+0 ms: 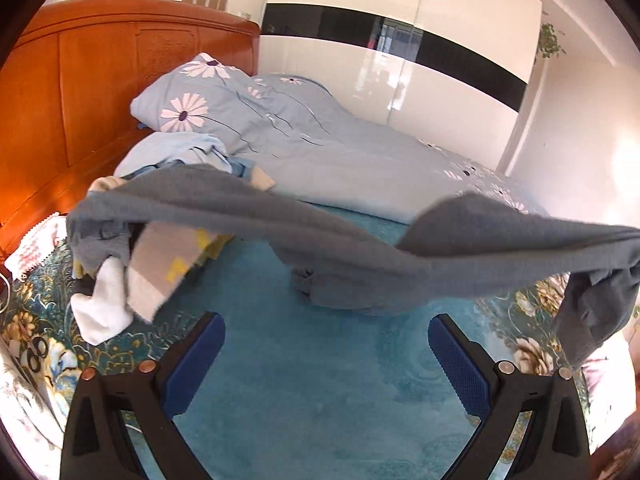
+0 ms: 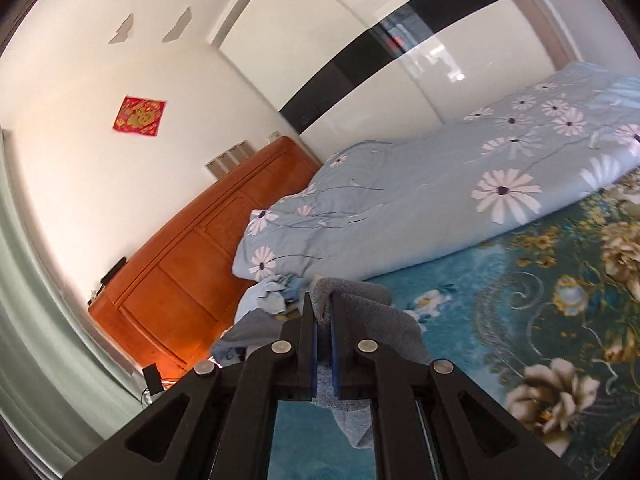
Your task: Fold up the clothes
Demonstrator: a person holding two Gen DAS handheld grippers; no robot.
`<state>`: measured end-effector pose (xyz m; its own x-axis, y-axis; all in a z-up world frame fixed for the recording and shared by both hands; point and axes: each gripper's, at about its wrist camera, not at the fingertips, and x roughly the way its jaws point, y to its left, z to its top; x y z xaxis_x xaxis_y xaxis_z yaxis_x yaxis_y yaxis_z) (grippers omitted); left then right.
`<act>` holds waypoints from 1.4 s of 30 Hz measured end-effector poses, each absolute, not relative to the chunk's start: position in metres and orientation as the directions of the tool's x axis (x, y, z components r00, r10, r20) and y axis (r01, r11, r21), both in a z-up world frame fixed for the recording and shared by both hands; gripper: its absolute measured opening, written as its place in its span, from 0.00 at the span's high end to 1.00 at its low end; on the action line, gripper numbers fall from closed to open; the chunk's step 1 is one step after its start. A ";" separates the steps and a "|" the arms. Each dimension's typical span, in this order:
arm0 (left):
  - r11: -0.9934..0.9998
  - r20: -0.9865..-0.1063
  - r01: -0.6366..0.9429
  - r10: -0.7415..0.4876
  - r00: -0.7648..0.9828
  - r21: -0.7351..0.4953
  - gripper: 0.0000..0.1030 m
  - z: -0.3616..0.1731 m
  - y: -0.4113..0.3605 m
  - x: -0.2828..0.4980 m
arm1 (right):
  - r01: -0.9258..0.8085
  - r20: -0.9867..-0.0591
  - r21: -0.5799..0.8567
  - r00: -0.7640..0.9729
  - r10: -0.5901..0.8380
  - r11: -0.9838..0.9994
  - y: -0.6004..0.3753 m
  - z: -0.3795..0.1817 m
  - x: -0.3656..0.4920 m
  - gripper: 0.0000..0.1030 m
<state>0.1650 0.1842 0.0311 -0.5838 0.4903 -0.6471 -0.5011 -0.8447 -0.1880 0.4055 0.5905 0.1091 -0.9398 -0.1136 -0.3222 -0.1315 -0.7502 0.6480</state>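
A grey knitted garment (image 1: 320, 236) is being held stretched in the air above the teal floral bedspread (image 1: 320, 380), sagging in its middle. One end of it is being pinched between the nearly closed jaws of the right gripper (image 2: 323, 320). The left gripper (image 1: 326, 340) is being held below the garment with its jaws spread wide and nothing between them. A heap of other clothes (image 1: 132, 280) is lying by the wooden headboard (image 1: 100, 92), beside the blue flowered duvet (image 1: 280, 132).
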 end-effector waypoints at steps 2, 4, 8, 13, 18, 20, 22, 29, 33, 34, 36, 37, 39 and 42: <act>-0.833 -0.660 -0.525 0.495 -0.566 -0.175 0.00 0.026 0.203 0.171 | -0.238 -0.362 0.661 -0.932 -0.025 -0.712 0.625 0.090 0.444 0.96; -0.820 -0.669 -0.547 0.504 -0.547 -0.170 0.00 0.021 0.220 0.175 | -0.355 -0.422 0.654 -0.904 0.068 -0.668 0.657 0.069 0.476 0.96; -0.785 -0.703 -0.597 0.520 -0.485 -0.169 0.00 0.005 0.258 0.173 | -0.514 -0.556 0.631 -0.822 0.123 -0.581 0.697 0.014 0.508 0.95; -0.766 -0.774 -0.619 0.496 -0.394 -0.175 0.00 -0.025 0.296 0.139 | -0.601 -0.665 0.559 -0.736 0.124 -0.572 0.710 -0.033 0.513 0.94; -0.780 -0.818 -0.612 0.433 -0.379 -0.129 0.00 -0.056 0.317 0.086 | -0.649 -0.752 0.399 -0.636 0.174 -0.648 0.699 -0.041 0.505 0.91; -0.784 -0.830 -0.607 0.421 -0.365 -0.130 0.00 -0.067 0.320 0.068 | -0.661 -0.762 0.351 -0.613 0.208 -0.663 0.696 -0.037 0.511 0.77; -0.788 -0.834 -0.601 0.415 -0.364 -0.130 0.00 -0.076 0.317 0.052 | -0.686 -0.763 0.280 -0.583 0.278 -0.672 0.694 -0.028 0.519 0.45; -0.803 -0.854 -0.576 0.401 -0.332 -0.154 0.00 -0.110 0.327 0.005 | -0.638 -0.781 0.225 -0.570 0.256 -0.736 0.690 -0.025 0.476 0.44; -0.797 -0.873 -0.578 0.397 -0.284 -0.175 0.00 -0.130 0.328 0.000 | -0.583 -0.842 0.241 -0.524 0.132 -0.776 0.678 -0.073 0.415 0.44; -0.792 -0.872 -0.588 0.396 -0.289 -0.165 0.00 -0.131 0.324 0.002 | -0.567 -0.846 0.240 -0.521 0.118 -0.788 0.670 -0.081 0.406 0.44; -0.791 -0.868 -0.596 0.387 -0.312 -0.139 0.00 -0.128 0.310 0.004 | -0.515 -0.842 0.227 -0.530 0.099 -0.827 0.650 -0.089 0.392 0.44; -0.797 -0.864 -0.591 0.382 -0.328 -0.128 0.00 -0.126 0.302 0.005 | -0.482 -0.836 0.225 -0.542 0.086 -0.847 0.638 -0.090 0.386 0.44; -0.808 -0.850 -0.577 0.382 -0.362 -0.117 0.00 -0.117 0.282 0.007 | -0.391 -0.821 0.250 -0.571 0.021 -0.886 0.606 -0.089 0.369 0.44; -0.822 -0.826 -0.560 0.385 -0.412 -0.105 0.00 -0.102 0.251 0.014 | -0.215 -0.794 0.280 -0.600 -0.100 -0.936 0.540 -0.086 0.332 0.44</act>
